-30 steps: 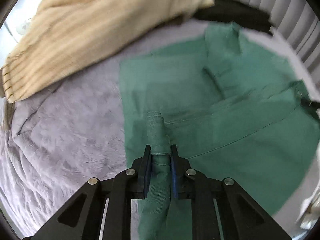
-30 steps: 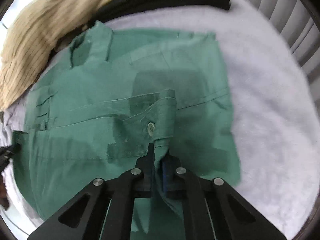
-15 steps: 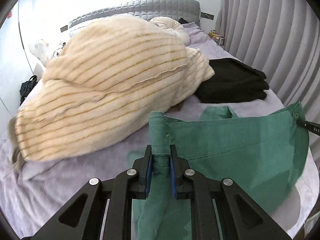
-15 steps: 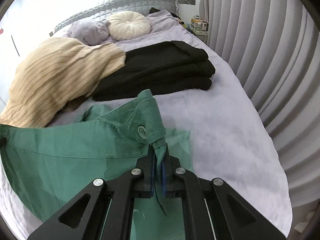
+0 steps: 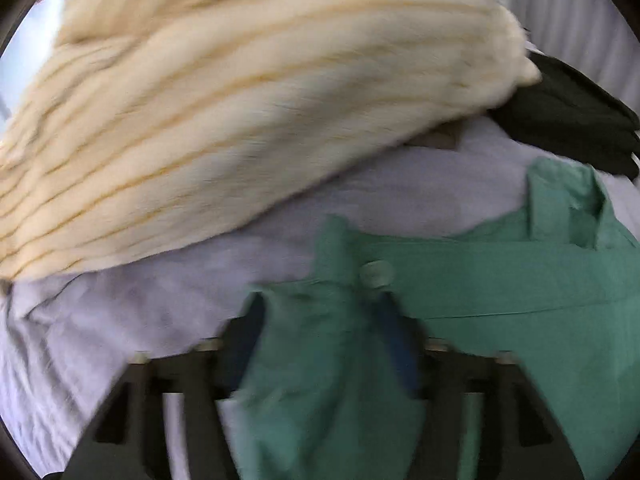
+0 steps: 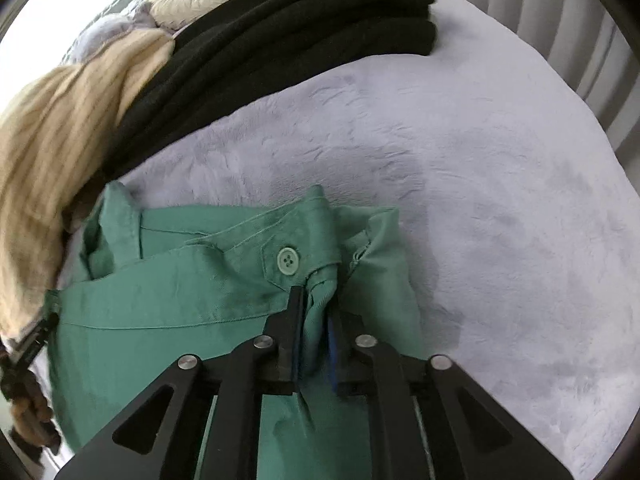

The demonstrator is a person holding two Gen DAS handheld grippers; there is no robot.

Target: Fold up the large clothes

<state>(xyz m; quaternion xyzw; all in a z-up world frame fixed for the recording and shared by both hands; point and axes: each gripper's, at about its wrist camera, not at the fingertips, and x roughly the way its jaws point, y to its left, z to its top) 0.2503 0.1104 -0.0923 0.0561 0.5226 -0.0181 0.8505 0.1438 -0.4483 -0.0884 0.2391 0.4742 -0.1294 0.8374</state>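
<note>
green shirt (image 6: 192,304) on bed (image 6: 480,184); both grippers' jaws just opening — cloth between

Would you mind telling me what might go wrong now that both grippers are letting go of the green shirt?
1. Both grippers have just been opening, yet fabric still sits between the right gripper fingers; pulling back could drag the green shirt and undo the fold.
2. The left gripper is blurred, with cloth bunched between its fingers; it may snag.
3. The striped beige blanket lies close and could get caught.

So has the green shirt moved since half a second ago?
Yes. The green shirt, hanging lifted before, now lies folded on the lilac bedspread, short of the black stack; both grippers' jaws have just been opening.
</note>
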